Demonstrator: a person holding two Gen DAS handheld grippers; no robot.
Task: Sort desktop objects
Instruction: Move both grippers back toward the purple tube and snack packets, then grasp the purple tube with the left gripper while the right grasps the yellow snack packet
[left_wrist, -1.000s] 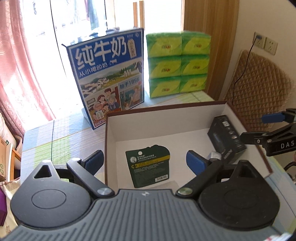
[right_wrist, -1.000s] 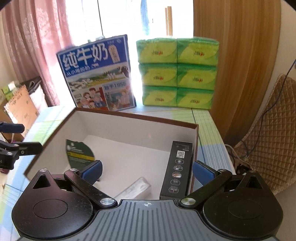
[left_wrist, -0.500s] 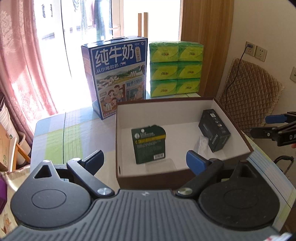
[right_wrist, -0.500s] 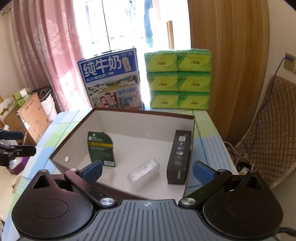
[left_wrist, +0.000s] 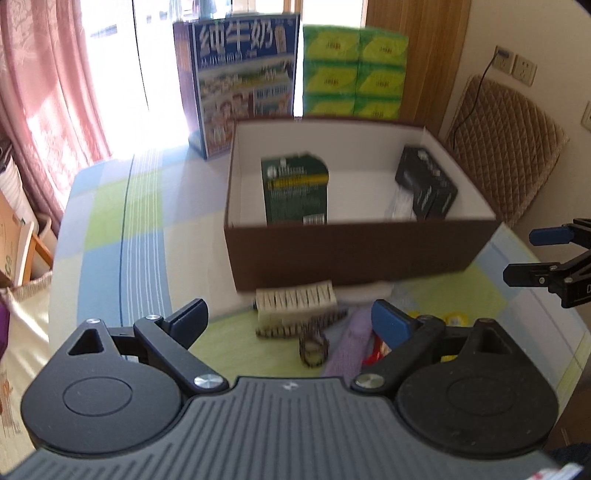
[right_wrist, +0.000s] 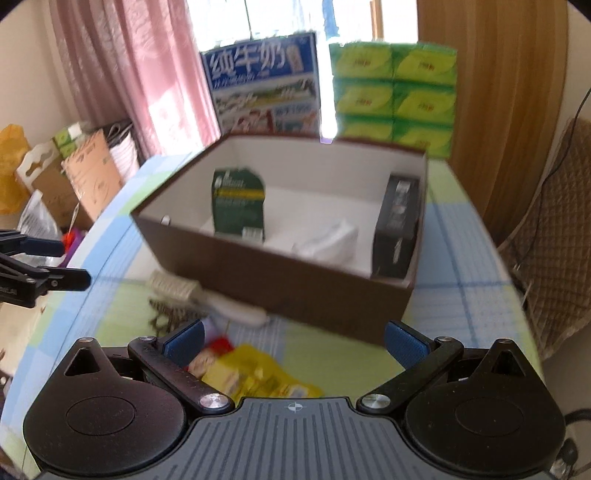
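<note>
The surface (left_wrist: 110, 236), covered in a checked blue, green and white cloth, carries everything, and at its far edge a milk carton case (left_wrist: 240, 85) and a stack of green tissue packs (left_wrist: 354, 70) stand upright side by side, probably parked there to keep the working area free. In front of them sits the brown box (left_wrist: 362, 251), open-topped with a white inside, which looks like the collecting bin for the sort. Three things are in it: a dark green packet (left_wrist: 295, 188) leaning upright near the left middle, a black carton (left_wrist: 424, 181) against the right wall, and a clear plastic-wrapped item (right_wrist: 328, 240) lying just left of that carton. The unsorted pile lies on the cloth just near the box's front wall: a pale bristled brush (left_wrist: 295, 301), a striped hair tie (left_wrist: 314, 347) nearer the camera, a lilac cloth-like strip (left_wrist: 351, 343) to its right, and a yellow snack packet (right_wrist: 258, 373) beside something red, too blurred to name. The left gripper (left_wrist: 288, 321) hovers over the brush and hair tie with jaws spread and nothing between them; the right gripper (right_wrist: 293, 338) hangs above the yellow packet, jaws likewise spread and holding nothing. Each seems lined up to pick its nearest item.
</note>
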